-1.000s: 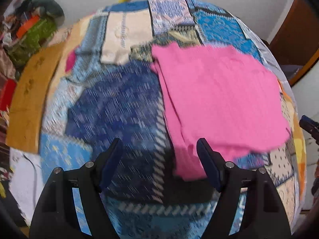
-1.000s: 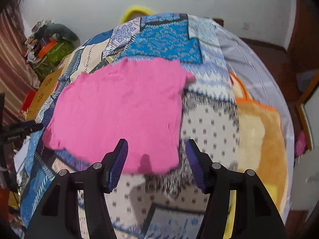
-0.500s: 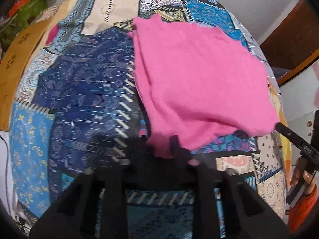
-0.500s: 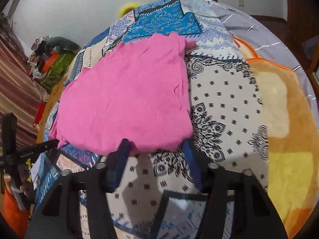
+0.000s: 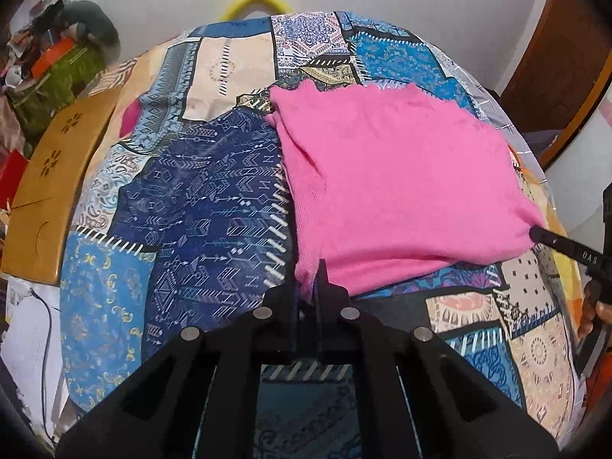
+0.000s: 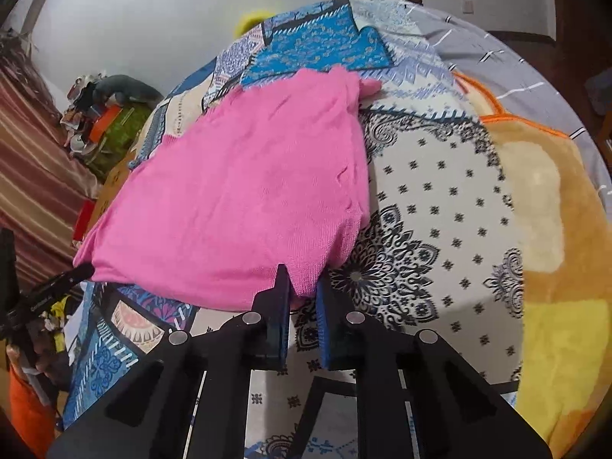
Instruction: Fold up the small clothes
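Pink garment (image 5: 394, 176) lies flat on the patchwork bedspread (image 5: 199, 206). Both near corners are now pinched: the left hand-held gripper (image 5: 308, 287) and the right hand-held gripper (image 6: 302, 287) have just clamped on the hem. Looks like the fold starts here, so next I'd lift both evenly and carry the edge over to the far side.

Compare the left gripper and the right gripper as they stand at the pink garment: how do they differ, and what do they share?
The left gripper pinches the near left corner of the pink garment, over dark blue patchwork; the right gripper pinches the near right corner, over white patterned patchwork. The left gripper's jaws are nearly together; the right gripper's show a slightly wider gap. Both have just been closing and are shut on the garment's near edge, with fabric between the pads.
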A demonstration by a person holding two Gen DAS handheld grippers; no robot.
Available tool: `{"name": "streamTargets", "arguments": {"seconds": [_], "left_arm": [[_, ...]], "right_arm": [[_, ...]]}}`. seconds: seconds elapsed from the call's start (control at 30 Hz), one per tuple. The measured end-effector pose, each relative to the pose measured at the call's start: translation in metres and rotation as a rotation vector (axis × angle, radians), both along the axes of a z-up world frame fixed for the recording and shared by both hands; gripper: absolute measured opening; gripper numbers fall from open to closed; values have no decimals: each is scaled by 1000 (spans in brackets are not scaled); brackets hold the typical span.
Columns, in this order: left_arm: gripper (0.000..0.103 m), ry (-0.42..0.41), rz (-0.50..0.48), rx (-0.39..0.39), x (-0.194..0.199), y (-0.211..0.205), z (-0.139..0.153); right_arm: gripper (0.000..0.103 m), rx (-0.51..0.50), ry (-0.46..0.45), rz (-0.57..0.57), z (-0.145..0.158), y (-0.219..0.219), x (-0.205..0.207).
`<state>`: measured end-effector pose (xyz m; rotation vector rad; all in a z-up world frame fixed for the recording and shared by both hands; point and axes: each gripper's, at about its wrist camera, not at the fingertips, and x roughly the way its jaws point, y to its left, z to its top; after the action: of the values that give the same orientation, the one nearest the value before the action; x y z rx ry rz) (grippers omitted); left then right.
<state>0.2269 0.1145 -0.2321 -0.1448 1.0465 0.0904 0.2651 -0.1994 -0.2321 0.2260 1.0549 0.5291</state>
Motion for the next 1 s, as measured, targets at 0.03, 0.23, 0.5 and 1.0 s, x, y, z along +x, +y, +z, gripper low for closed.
{"name": "streamTargets", "arguments": {"seconds": [0.03,0.23,0.5,1.0], "left_arm": [[5,6,-2,-3,-1,1,-1],[5,39,-43,-20,-9,-9,-9],[7,73,-89,26,-20,-20,-7],[60,18,35,-127,64,48,5]], "right_arm": [[11,0,-4,-1,1,-1,0],[11,-20,-21,8,6,-5,-4],[10,-46,-33,2,7,-17,3],[11,-94,-57,-24,7,-28,38]]}}
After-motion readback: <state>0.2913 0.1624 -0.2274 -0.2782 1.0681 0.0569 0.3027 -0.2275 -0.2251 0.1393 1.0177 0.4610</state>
